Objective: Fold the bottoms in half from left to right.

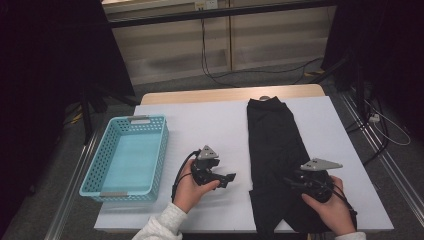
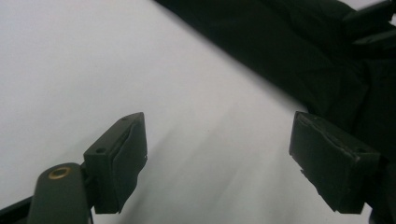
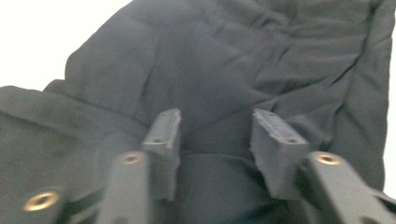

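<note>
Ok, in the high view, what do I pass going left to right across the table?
Blue basket → left gripper, jaws open over the white sheet → black garment → right gripper at the garment's near end.

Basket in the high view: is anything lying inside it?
No. The blue basket shows a bare floor, and the black cloth lies apart from it on the white table cover.
</note>
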